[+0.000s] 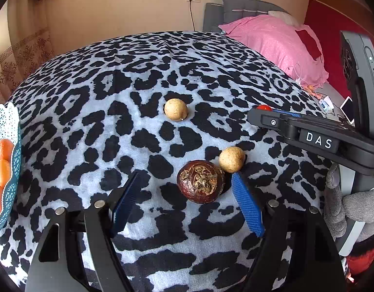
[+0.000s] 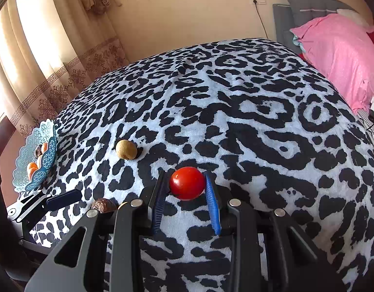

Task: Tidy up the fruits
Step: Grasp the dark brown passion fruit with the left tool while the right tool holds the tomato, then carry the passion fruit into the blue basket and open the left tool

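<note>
On the leopard-print blanket (image 1: 89,126), far L: teal lattice plastic basket (image 1: 6,175) w/ orange fruits (image 1: 3,160). My L gripper (image 1: 184,189) fingers spread wide around dark brown wrinkled round fruit (image 1: 200,184), not touching. R gripper (image 2: 187,185) clamps a shiny red cherry tomato (image 2: 187,183).

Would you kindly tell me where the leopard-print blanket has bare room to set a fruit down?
Bare: the leopard-print blanket beyond the far tan round fruit, toward the pink pillow. Crowded: near the left claw, where the dark brown fruit touches the near tan fruit.
</note>
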{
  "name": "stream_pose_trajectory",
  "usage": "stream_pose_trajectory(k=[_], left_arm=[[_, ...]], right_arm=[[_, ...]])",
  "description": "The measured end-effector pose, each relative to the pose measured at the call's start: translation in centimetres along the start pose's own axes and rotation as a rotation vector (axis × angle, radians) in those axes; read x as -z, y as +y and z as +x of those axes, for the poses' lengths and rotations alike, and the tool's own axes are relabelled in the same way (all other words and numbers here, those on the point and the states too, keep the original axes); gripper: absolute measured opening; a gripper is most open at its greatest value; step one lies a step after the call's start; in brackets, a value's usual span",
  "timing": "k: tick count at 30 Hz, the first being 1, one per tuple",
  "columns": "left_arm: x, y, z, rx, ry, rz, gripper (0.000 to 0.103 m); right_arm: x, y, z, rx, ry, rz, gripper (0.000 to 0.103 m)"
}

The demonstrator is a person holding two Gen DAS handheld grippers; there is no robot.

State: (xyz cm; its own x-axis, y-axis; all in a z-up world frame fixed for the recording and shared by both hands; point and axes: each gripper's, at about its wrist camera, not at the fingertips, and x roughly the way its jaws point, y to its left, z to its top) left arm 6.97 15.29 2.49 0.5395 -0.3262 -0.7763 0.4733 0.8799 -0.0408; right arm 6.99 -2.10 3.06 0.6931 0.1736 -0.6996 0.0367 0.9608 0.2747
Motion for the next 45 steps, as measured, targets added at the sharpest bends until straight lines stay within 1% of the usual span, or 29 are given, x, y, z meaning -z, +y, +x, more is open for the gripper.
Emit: stream_pose_trajectory(k=[7,9,11,12,13,18,28,35,45], left_arm=[[0.0,-0.7,1.3,0.020,0.028,0.013,0.064],[-0.1,-0.7,1.4,0.014,0.026,0.014,0.057],[-0.2,-0.5,1.3,0.016,0.023,0.008,0.053],[-0.2,-0.5,1.3,0.024,0.021,0.005,0.046],[-0.2,-0.4,1.1,0.031,0.020,0.006,0.045],[-0.1,-0.6,0.7,0.020,0.011,0.005,0.044],[-0.1,-0.1,-1.6,-0.107,-0.065,0.021,0.045],[0.1,0.4,-3.1,-0.171,-0.112,0.028,0.045],[0.5,1.5,-4.9,-0.200,-0.156,0.016,0.045]], right_arm=[[0.1,0.1,0.1,-0.013,0.002,0.000,0.031],[0.1,0.2,0.1,-0.014,0.003,-0.001,0.031],[0.1,0.2,0.1,-0.013,0.002,0.000,0.031],[0.1,0.2,0.1,-0.013,0.002,0.001,0.031],[0.1,0.2,0.1,-0.012,0.002,0.002,0.031],[0.1,0.1,0.1,-0.009,0.000,0.005,0.031],[0.2,-0.1,0.2,0.002,0.003,0.009,0.031],[0.3,0.0,0.3,0.017,0.002,0.010,0.031],[0.0,1.2,-0.5,0.030,-0.013,-0.013,0.031]])
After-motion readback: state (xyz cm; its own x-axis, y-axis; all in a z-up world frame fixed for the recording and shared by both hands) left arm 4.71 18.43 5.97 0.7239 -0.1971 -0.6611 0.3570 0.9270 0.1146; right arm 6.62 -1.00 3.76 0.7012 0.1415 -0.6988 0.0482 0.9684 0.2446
